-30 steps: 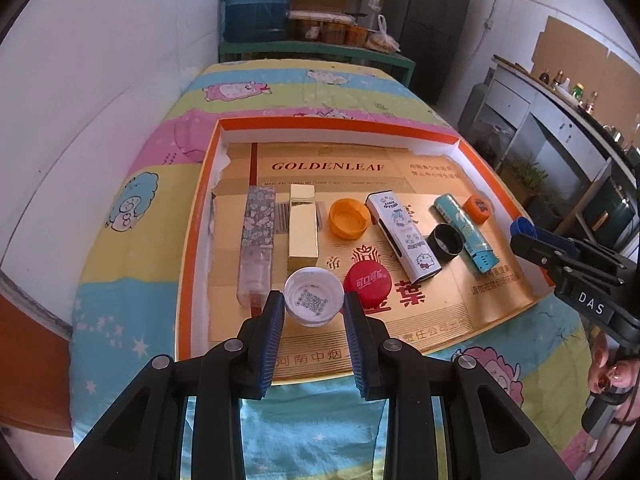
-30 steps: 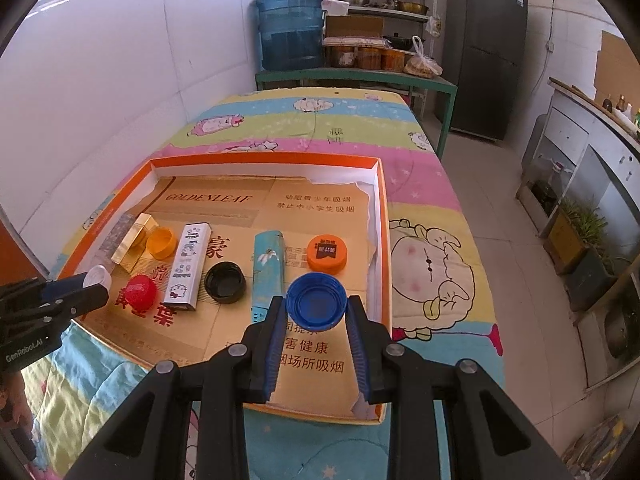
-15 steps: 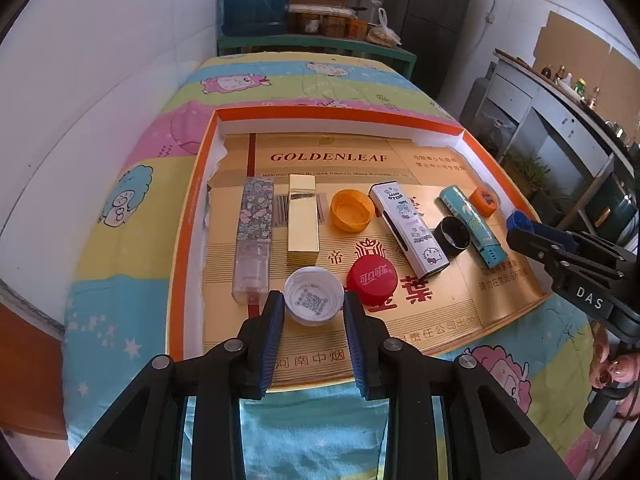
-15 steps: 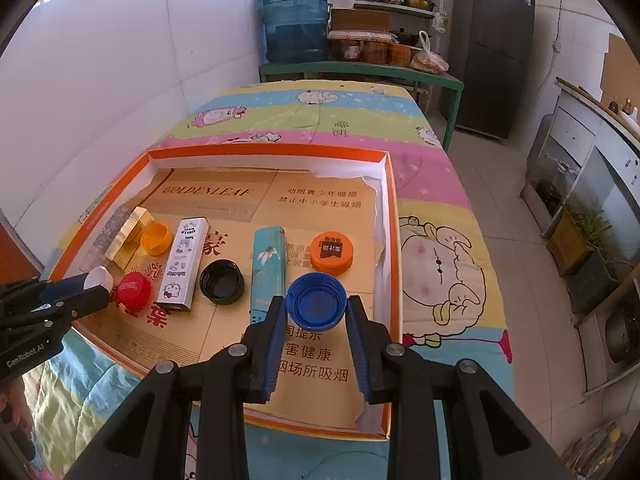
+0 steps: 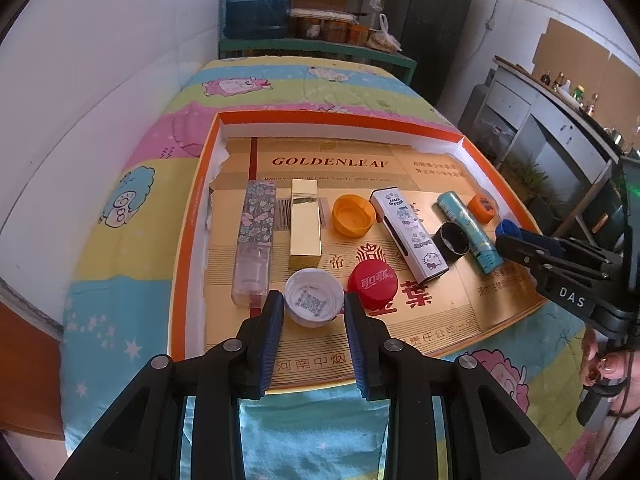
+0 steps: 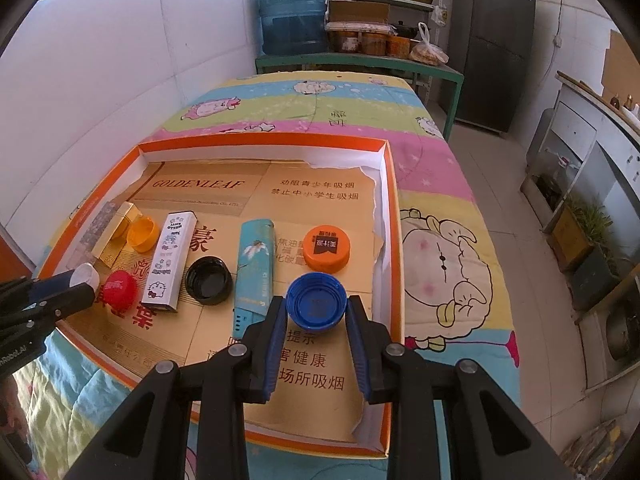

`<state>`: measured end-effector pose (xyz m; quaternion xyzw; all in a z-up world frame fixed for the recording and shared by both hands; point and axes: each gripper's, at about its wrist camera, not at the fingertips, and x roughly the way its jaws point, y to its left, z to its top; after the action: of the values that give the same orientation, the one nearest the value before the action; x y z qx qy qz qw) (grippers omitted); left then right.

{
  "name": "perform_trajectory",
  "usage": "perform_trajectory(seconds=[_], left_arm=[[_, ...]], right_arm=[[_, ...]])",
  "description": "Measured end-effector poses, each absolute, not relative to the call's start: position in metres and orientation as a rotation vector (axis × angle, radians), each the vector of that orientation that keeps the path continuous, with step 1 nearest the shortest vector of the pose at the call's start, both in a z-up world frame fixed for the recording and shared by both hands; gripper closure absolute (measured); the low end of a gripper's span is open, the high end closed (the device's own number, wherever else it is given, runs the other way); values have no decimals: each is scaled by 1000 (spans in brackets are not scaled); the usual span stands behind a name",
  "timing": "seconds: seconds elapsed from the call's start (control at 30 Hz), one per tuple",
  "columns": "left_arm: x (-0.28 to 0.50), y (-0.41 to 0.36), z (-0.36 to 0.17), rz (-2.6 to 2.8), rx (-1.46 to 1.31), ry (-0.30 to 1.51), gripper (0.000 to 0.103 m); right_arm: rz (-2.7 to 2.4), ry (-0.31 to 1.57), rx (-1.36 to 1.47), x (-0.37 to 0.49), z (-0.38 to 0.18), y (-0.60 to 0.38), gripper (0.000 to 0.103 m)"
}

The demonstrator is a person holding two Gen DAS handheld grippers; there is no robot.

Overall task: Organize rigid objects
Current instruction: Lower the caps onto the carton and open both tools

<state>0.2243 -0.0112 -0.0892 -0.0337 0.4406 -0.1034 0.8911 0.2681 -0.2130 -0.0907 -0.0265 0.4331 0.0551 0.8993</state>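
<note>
My left gripper (image 5: 314, 306) is shut on a white bottle cap (image 5: 314, 304) and holds it over the near left of the orange-rimmed cardboard tray (image 5: 192, 216). My right gripper (image 6: 316, 308) is shut on a blue bottle cap (image 6: 316, 306) over the tray's near right. In the tray lie a floral box (image 5: 256, 232), a gold box (image 5: 306, 228), a yellow-orange cap (image 5: 353, 221), a red cap (image 5: 373, 282), a white cartoon box (image 5: 408, 234), a black cap (image 5: 454, 242), a teal tube (image 5: 468, 230) and an orange cap (image 6: 326, 249).
The tray sits on a table with a cartoon-print cloth (image 6: 444, 248). A white wall runs along the left. A green shelf with a water jug (image 6: 294, 16) stands at the far end. Cabinets (image 6: 592, 160) and a plant are on the right, across the floor.
Both grippers have drawn back and risen slightly, each still holding its cap; the tray objects look a little farther away. Nothing in the tray has moved.
</note>
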Motion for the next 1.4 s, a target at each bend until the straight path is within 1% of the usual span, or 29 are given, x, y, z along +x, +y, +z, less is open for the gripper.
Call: perform_trajectory(seconds=[0.13,0.3,0.37,0.6,0.77,0.9,1.1,1.17,1.27,1.3,1.33,1.4], left_arm=[[223,-9,-88,-219,-81,910,65],[222,-7,-86,-225,-93,902,61],[222,-6,-85,-226,-97,897,58],[221,-6,-84,-230,-104,890,57],[221,-6,-84,-230,-103,891,57],[220,-6,-83,-231,-102,888,57],[217,-7,-80,-237,-100,882,55],[215,-8,-78,-238,-97,879,47],[210,-9,-75,-236,-90,866,40],[208,-10,-74,-235,-88,863,39],[206,-10,-73,-234,-88,859,38],[202,-10,-70,-234,-90,852,35]], right_arm=[[116,899,-65,270,-92,-211,72],[121,908,-72,272,-96,-207,72],[122,911,-75,273,-97,-205,72],[124,904,-94,275,-99,-202,72],[106,897,-133,273,-98,-197,64],[103,890,-136,269,-97,-195,55],[95,869,-121,261,-90,-197,54],[85,859,-107,257,-86,-198,54],[69,841,-89,251,-81,-201,53],[62,835,-83,249,-79,-201,50],[56,828,-76,246,-77,-201,44],[48,814,-63,241,-73,-201,41]])
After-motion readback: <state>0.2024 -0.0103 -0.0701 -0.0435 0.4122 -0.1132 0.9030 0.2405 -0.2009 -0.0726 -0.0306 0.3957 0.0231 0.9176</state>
